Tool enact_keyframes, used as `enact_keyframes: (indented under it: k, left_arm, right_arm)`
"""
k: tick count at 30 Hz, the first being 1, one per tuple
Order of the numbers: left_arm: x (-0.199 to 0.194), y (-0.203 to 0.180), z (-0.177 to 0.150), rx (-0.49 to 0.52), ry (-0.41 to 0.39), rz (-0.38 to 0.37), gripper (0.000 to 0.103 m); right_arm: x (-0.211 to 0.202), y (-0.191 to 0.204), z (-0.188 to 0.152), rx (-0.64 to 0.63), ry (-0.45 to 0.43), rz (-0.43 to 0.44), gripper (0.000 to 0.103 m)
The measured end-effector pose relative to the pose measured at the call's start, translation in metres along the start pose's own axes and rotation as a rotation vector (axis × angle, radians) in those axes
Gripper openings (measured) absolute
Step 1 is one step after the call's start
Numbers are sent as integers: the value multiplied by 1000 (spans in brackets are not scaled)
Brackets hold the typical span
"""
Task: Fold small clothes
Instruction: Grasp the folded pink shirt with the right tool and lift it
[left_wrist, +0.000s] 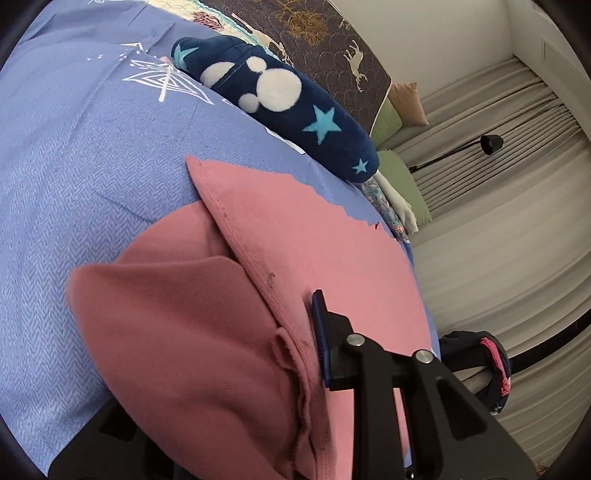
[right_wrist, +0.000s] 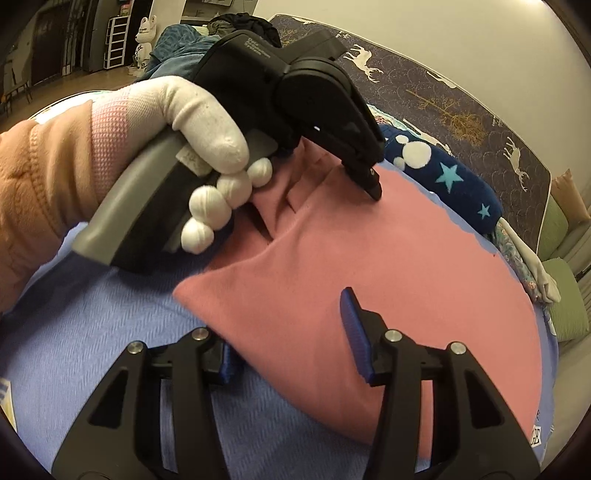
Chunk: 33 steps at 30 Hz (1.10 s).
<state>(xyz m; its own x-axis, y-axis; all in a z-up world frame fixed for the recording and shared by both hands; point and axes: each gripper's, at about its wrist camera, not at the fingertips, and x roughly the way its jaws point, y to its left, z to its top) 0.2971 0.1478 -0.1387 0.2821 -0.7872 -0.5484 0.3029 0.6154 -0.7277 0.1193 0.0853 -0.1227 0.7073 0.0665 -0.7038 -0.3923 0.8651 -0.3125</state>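
Pink garment (right_wrist: 388, 258) on blue bedspread (left_wrist: 92, 177); navy star pillow (left_wrist: 295, 114) beyond. Left gripper (right_wrist: 373, 184) pinches a bunched fold; right gripper (right_wrist: 291, 347) clamps garment's corner.

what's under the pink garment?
The blue bedsheet shows around the pink garment, which lies on it. Whatever else sits beneath the cloth is covered.

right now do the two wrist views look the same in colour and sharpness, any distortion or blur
Left wrist view: cool daylight, pink garment sharp, curtain lines bowed by the fisheye, dark vignette at the corners. Right wrist view: warmer, yellower cast, gloved hand slightly soft, bed edge strongly curved.
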Motion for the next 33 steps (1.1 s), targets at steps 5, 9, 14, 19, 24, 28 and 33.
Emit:
enact_keyframes:
  k: [5,9,14,19,24,28,33]
  left_arm:
    - [-3,-4,-1,15,-29,8,11]
    - [-10,-15,2,23,-59,-3,10]
    - [-15,-32,8,20,-74,-12,10]
    - [-15,-52,14,9,-85,-35,10]
    - [-6,-89,20,40,-85,-39,10]
    - [8,-118,23,57,-79,-30,10]
    - [28,-150,22,73,-64,-11,10]
  right_arm:
    - [-3,-13,2,50,-29,48,8]
    - [-13,-30,2,135,-61,101,7]
    - [-34,-44,2,184,-122,111,7]
    - [-53,-77,-1,299,-154,154,7]
    - [-66,-120,-15,452,-184,275,7]
    - [-81,-148,-33,546,-208,323,7]
    - [-96,-175,-54,617,-237,335,7]
